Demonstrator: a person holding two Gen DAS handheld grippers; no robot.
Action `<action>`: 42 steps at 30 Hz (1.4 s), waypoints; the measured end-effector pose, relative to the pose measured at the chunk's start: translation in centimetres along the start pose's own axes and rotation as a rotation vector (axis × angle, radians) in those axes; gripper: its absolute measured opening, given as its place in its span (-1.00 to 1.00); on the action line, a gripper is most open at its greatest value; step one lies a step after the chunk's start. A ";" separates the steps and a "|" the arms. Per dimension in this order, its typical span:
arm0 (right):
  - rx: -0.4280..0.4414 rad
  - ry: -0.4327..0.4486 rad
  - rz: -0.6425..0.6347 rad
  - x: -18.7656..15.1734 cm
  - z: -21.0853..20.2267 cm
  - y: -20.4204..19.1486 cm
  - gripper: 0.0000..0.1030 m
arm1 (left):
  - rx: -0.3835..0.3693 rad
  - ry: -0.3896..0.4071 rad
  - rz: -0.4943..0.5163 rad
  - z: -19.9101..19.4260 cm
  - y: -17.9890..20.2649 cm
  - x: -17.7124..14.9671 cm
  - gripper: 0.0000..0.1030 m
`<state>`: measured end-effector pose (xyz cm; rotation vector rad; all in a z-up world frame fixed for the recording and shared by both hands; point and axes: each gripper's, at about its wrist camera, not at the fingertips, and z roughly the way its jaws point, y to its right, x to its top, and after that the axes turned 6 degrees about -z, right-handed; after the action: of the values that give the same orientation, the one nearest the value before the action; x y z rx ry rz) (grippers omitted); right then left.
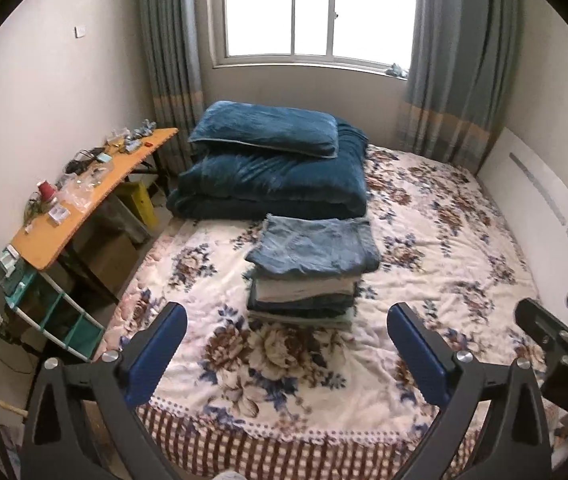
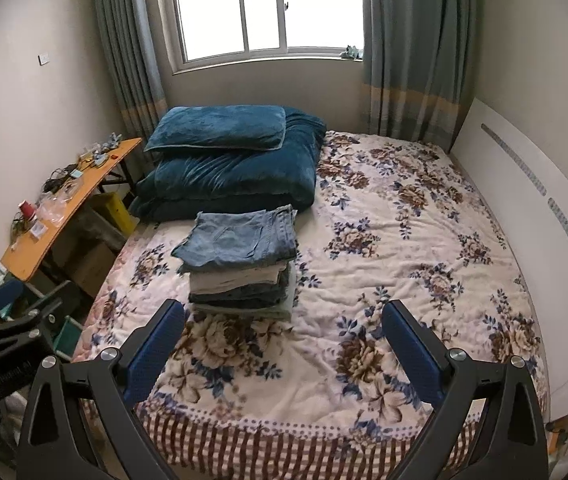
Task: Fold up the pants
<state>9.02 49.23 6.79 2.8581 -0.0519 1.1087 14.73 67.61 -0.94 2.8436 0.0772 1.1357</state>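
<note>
A stack of folded pants [image 1: 307, 276] stands on the floral bed cover [image 1: 443, 240], with folded blue jeans [image 1: 315, 246] on top. It also shows in the right wrist view [image 2: 240, 264], jeans [image 2: 240, 236] uppermost. My left gripper [image 1: 285, 316] is open and empty, held above the foot of the bed, short of the stack. My right gripper [image 2: 284, 314] is open and empty, to the right of the stack and nearer the bed's foot. Each gripper shows at the edge of the other's view: the right one [image 1: 555, 320], the left one [image 2: 16, 300].
A folded teal quilt [image 1: 272, 184] with a pillow [image 1: 268, 128] on it lies at the bed's head, just behind the stack. An orange side table [image 1: 84, 196] with clutter stands left of the bed. A white board [image 1: 555, 208] runs along the right side.
</note>
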 end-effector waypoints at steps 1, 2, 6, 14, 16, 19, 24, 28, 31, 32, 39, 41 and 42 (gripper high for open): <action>-0.008 0.000 -0.003 0.2 0.7 0.0 0.96 | 0.008 -0.004 -0.003 0.6 -0.1 0.2 0.99; -0.010 -0.002 -0.003 0.5 1.2 0.1 0.96 | 0.009 -0.006 -0.006 1.0 -0.2 0.2 0.99; -0.026 0.003 -0.014 1.6 3.9 -0.2 0.96 | 0.042 0.010 0.012 2.5 -0.2 0.6 0.99; -0.037 -0.029 -0.027 2.3 8.4 -1.3 0.96 | 0.073 -0.022 -0.008 5.3 -0.2 1.0 0.99; -0.041 -0.036 -0.024 2.3 9.0 -1.4 0.96 | 0.082 -0.022 -0.010 5.6 -0.3 1.0 0.99; -0.045 -0.042 -0.008 2.2 9.8 -1.4 0.96 | 0.094 -0.022 -0.005 5.8 -0.3 1.0 0.99; -0.054 -0.044 0.009 2.0 10.3 -1.0 0.96 | 0.102 -0.021 0.000 5.9 -0.3 1.1 0.99; -0.054 -0.043 0.021 1.9 10.5 -0.6 0.96 | 0.106 -0.019 0.001 5.8 -0.3 1.0 0.99; -0.055 -0.043 0.027 1.8 10.5 -0.4 0.96 | 0.106 -0.019 0.004 5.8 -0.2 0.9 0.99; -0.051 -0.045 0.030 1.8 10.5 -0.3 0.96 | 0.109 -0.019 0.005 5.8 -0.2 0.9 0.99; -0.051 -0.051 0.036 1.5 10.6 -0.1 0.96 | 0.112 -0.004 0.023 6.0 -0.1 1.1 0.99; -0.054 -0.052 0.038 1.4 10.6 -0.2 0.96 | 0.111 -0.002 0.026 6.1 -0.3 1.2 0.99; -0.054 -0.052 0.039 1.3 10.6 -0.1 0.96 | 0.111 -0.003 0.027 6.1 -0.2 1.3 0.99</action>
<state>17.13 48.48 -0.18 2.8496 -0.1390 1.0229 19.86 67.56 -4.51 2.9513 0.1054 1.1669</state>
